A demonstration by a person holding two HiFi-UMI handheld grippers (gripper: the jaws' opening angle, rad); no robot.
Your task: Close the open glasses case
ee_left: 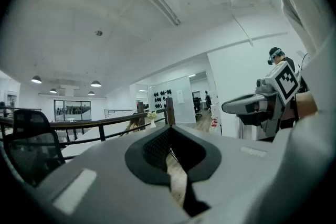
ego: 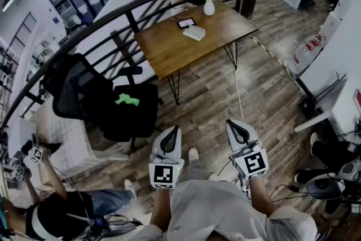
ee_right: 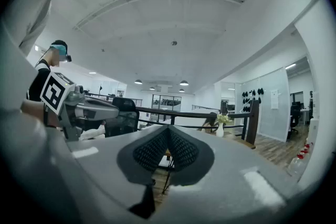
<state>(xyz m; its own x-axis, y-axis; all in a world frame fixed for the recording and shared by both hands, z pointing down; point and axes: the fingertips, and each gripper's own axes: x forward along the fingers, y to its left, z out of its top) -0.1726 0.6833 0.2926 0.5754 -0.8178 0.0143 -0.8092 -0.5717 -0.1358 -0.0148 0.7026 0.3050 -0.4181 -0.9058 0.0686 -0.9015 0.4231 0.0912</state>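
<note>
Your left gripper (ego: 171, 134) has its jaws drawn together, the tips meeting in its own view (ee_left: 169, 131) with nothing caught between them; only floorboards show through the slit lower down. Your right gripper (ego: 236, 128) is the same: jaws pinched to a point (ee_right: 168, 130), nothing held. You hold both close in front of your body, side by side and apart, pointing forward over the wooden floor (ego: 214, 93).

At the far left, low in the head view, another person (ego: 51, 211) sits or crouches on the floor. Right of them stands a black office chair (ego: 96, 99) with a small green thing (ego: 127, 100) on its seat. Further on, well ahead of both grippers and beside a dark railing (ego: 130, 3), is a wooden table (ego: 169, 51). The glasses case (ego: 194, 33) lies on it as a pale shape, too small for you to tell how far its lid stands open. A dark flat device (ego: 186, 23) lies just beyond it, and a white vase (ego: 209, 6) with flowers stands near the table's far edge.
</note>
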